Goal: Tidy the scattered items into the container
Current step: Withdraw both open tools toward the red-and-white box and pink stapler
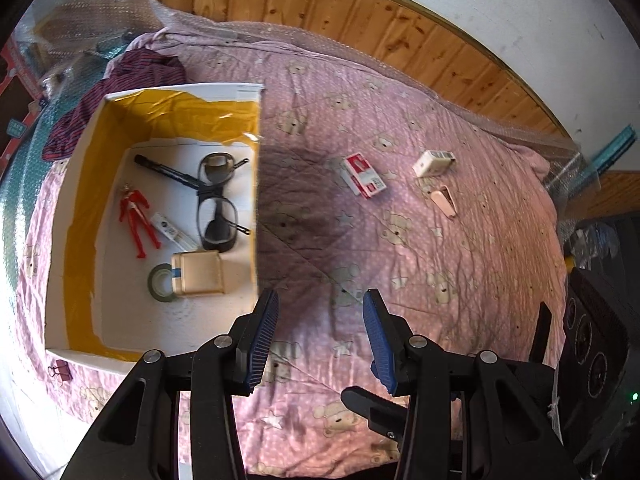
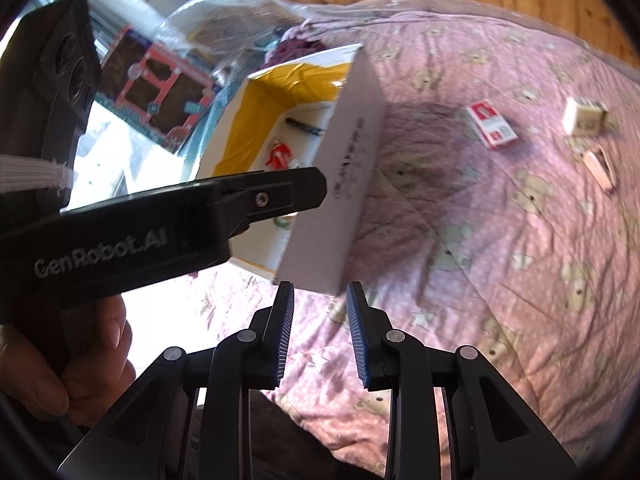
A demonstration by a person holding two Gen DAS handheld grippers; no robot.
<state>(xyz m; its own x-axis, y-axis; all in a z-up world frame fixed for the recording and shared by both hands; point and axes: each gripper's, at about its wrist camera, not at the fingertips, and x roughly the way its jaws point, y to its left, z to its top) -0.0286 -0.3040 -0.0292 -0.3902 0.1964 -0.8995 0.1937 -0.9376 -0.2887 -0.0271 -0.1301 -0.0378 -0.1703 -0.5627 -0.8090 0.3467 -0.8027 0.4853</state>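
A white cardboard box (image 1: 258, 128) (image 2: 352, 168) with yellow lining sits on the pink quilt. Inside lie glasses (image 1: 216, 200), a black pen (image 1: 168, 170), a red toy figure (image 1: 138, 216) (image 2: 280, 156), a tape roll (image 1: 162, 282), a tan case (image 1: 198, 272) and a small tube (image 1: 170, 232). On the quilt to the right lie a red-and-white packet (image 1: 364, 174) (image 2: 492, 124), a white box (image 1: 432, 162) (image 2: 582, 118) and a pink clip (image 1: 444, 200) (image 2: 600, 168). My left gripper (image 1: 320, 304) is open beside the box's near right corner. My right gripper (image 2: 320, 296) is open, empty, near the same corner.
Striped cloth (image 1: 116, 92) and bubble wrap (image 1: 88, 20) lie behind the box. A binder clip (image 1: 60, 372) sits at the box's near left corner. A wooden headboard (image 1: 360, 28) runs along the far side. A hand (image 2: 80, 360) holds the left gripper's handle (image 2: 160, 228).
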